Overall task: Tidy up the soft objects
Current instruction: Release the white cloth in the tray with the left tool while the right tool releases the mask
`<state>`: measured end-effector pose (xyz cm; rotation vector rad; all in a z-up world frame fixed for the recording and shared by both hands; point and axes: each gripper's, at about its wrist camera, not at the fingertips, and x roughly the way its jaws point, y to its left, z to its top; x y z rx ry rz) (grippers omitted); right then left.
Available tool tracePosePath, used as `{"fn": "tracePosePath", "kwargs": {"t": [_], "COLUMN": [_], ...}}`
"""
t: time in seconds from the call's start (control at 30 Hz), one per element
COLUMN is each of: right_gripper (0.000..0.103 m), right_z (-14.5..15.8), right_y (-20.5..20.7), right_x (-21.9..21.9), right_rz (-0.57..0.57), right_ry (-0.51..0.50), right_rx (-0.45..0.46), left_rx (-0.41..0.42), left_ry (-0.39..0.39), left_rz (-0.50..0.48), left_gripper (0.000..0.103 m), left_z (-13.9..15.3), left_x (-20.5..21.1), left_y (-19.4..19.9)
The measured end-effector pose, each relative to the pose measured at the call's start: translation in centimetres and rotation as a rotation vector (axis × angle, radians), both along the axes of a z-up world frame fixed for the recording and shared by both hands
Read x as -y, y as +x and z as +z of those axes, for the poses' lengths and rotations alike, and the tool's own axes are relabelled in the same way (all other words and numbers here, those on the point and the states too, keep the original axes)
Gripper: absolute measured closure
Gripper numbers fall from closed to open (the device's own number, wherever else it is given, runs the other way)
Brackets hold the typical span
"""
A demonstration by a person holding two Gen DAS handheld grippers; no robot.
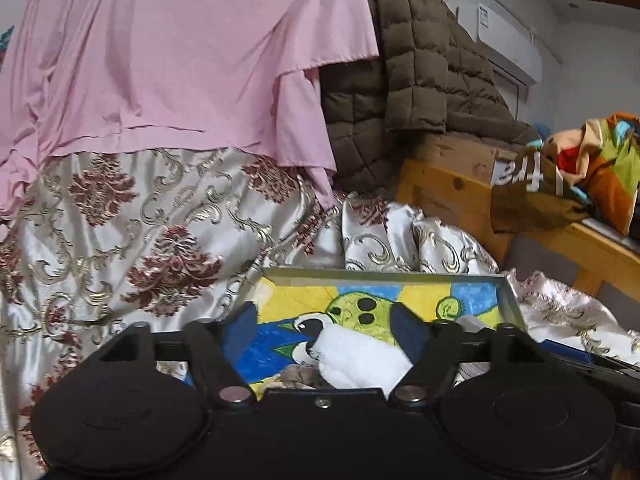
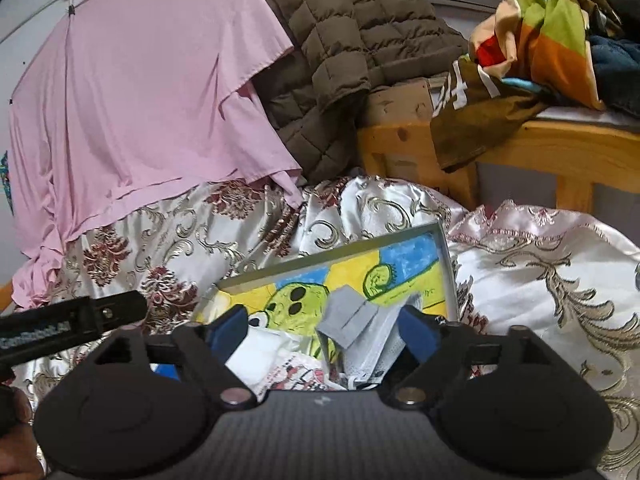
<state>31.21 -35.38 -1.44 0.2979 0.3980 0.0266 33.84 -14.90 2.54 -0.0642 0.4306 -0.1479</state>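
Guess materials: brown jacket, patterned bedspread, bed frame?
Brown jacket: likely matte synthetic shell with padded fill; quilted squares puff out. Patterned bedspread: satin-like brocade, glossy highlights, woven gold and maroon scrolls; fibre unclear. Bed frame: varnished light wood, probably pine; knots and grain show.

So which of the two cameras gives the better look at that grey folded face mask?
The right wrist view: the grey folded face mask lies unobscured between the right gripper's open jaws, over the painted metal tray. The left wrist view shows only a sliver of it behind a jaw.
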Motion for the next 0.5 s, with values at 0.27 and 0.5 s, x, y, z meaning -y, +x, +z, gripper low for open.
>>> {"fn": "tracePosePath", "kwargs": {"t": [0.27,0.5], "right_gripper": [0.0,0.0], "right_z": [2.4,3.7], "right_y": [-3.0,-6.6], "right_x": [-0.1,-1.0], "right_rz": [0.02,0.039], "right_ry": [-0.002,-0.047], "right_rx": [0.061,0.139], "left_rx": [0.039,0.071], "left_ry": [-0.015,-0.074], "left_rz": [0.042,0.054], "left_gripper": [0.007,0.001], "left_z": [2.9,4.1], "left_x": [-1.5,-3.4], "left_y": [-3.8,-8.1]}}
